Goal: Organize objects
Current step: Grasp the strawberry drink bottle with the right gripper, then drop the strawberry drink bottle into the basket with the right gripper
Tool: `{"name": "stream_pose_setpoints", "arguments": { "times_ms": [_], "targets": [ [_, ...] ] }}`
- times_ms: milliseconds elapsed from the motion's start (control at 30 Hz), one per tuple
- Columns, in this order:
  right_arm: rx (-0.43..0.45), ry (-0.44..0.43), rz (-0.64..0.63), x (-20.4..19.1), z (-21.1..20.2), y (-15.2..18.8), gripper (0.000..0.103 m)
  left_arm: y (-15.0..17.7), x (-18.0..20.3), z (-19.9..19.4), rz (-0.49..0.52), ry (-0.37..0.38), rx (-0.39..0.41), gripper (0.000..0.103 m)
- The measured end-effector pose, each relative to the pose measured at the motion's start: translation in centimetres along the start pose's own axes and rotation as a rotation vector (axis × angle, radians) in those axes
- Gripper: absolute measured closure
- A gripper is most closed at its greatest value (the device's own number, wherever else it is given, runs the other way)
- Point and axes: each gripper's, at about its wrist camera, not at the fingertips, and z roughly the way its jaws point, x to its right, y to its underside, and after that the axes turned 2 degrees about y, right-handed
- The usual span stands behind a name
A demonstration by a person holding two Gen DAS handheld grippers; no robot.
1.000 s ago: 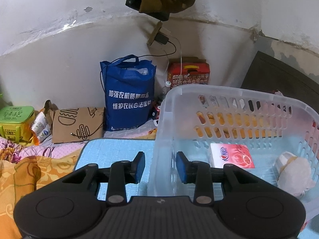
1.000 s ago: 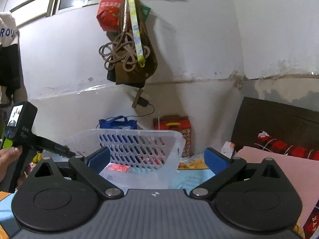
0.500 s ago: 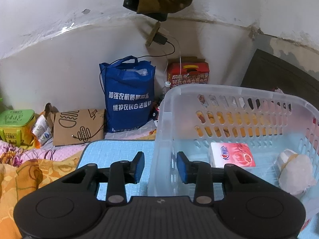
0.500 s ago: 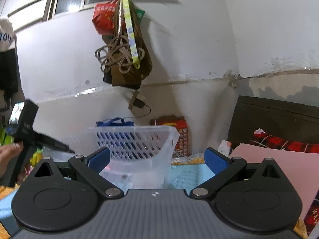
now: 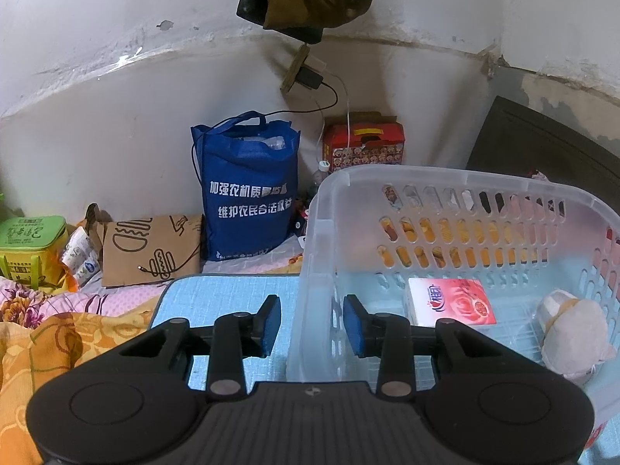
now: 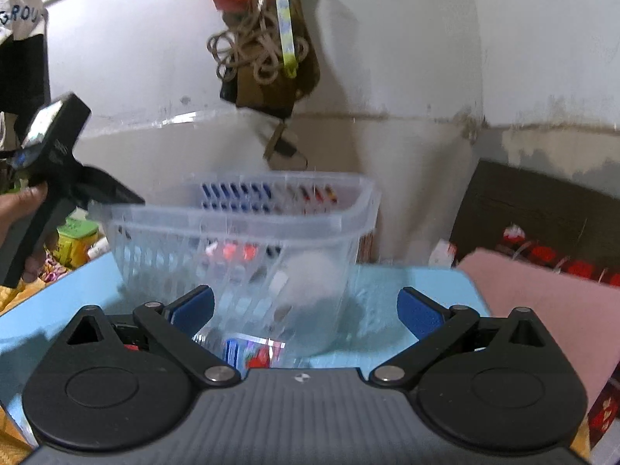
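A clear plastic basket [image 5: 457, 182] stands on a light blue mat [image 5: 224, 294]. Inside it lie a pink-red tissue pack [image 5: 451, 302] and a whitish soft toy [image 5: 573, 333]. My left gripper [image 5: 312, 319] straddles the basket's near left corner, one pad outside the wall and one inside, shut on it. From the right wrist view, the basket [image 6: 240, 221] is ahead, with the left gripper [image 6: 112, 197] at its left rim, held by a hand [image 6: 23, 201]. My right gripper [image 6: 306, 310] is open wide and holds nothing. A blurred blue-red packet [image 6: 252, 352] lies on the mat just below it.
Against the wall stand a blue tote bag [image 5: 248, 186], a red carton [image 5: 364, 143], a brown paper bag [image 5: 151, 248] and a green box [image 5: 31, 240]. Orange bedding [image 5: 46, 345] lies left. A pink cushion [image 6: 542, 294] lies right. Bags and cords [image 6: 267, 50] hang overhead.
My right gripper has sunk and tipped downward, so the basket looms larger and the blue-red packet has come into view. The left gripper and basket have stayed put.
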Motion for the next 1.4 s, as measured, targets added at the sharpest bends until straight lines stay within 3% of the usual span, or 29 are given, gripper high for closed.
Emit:
{"name": "stream_pose_setpoints", "arguments": {
  "times_ms": [267,500,600,667,1000,1400],
  "targets": [
    [-0.224,-0.037,0.130,-1.7,3.5,1.2,0.000,0.0,0.0,0.0,0.000,0.001,0.000,0.062],
    [-0.280,-0.005,0.121,-3.7,5.1,0.9,0.000,0.0,-0.1,-0.1,-0.002,0.007,0.001,0.062],
    [-0.311,0.010,0.131,-3.7,5.6,0.8,0.007,0.0,-0.2,-0.1,-0.003,0.013,0.000,0.062],
    [-0.321,0.009,0.130,-3.7,6.0,0.8,0.013,0.0,-0.2,0.0,-0.004,0.016,0.000,0.062],
    [-0.339,-0.008,0.098,-3.6,6.8,0.7,0.015,-0.1,-0.3,0.0,-0.004,0.020,-0.001,0.062],
    [-0.276,0.026,0.139,1.1,2.8,-0.7,0.017,0.1,-0.2,0.0,0.002,0.021,0.000,0.062]
  ]
}}
